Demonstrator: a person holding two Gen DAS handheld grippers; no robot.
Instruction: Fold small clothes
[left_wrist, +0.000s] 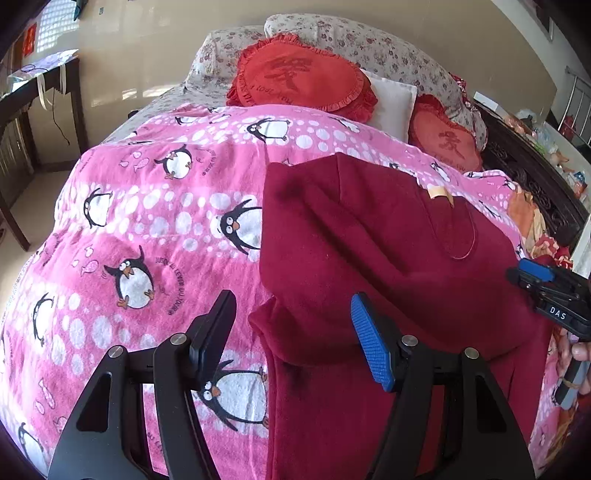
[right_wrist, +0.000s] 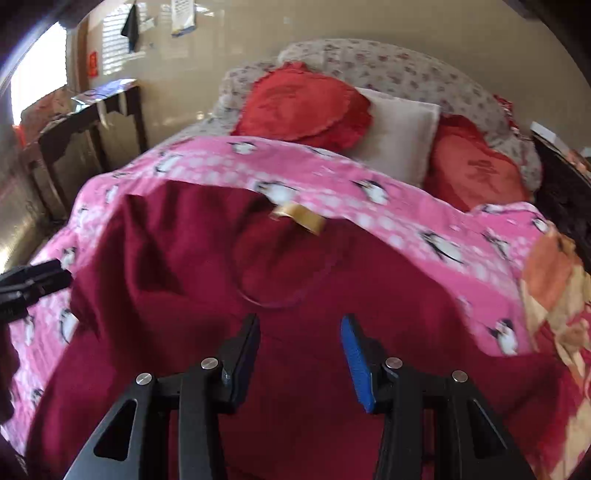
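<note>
A dark red garment (left_wrist: 388, 258) lies on the pink penguin blanket (left_wrist: 147, 221), its left side folded over and a tan neck label (left_wrist: 439, 194) at the far edge. My left gripper (left_wrist: 291, 317) is open and empty, hovering over the garment's left edge. My right gripper (right_wrist: 301, 339) is open and empty above the garment (right_wrist: 258, 295), near its neckline and label (right_wrist: 299, 218). The right gripper also shows at the right edge of the left wrist view (left_wrist: 550, 291). The left gripper shows at the left edge of the right wrist view (right_wrist: 33, 284).
Red round cushions (left_wrist: 299, 77), a white pillow (left_wrist: 391, 99) and floral pillows (left_wrist: 369, 44) lie at the bed's head. A dark wooden desk (left_wrist: 40, 96) stands left of the bed. A dark carved bed frame (left_wrist: 535, 184) and clutter lie to the right.
</note>
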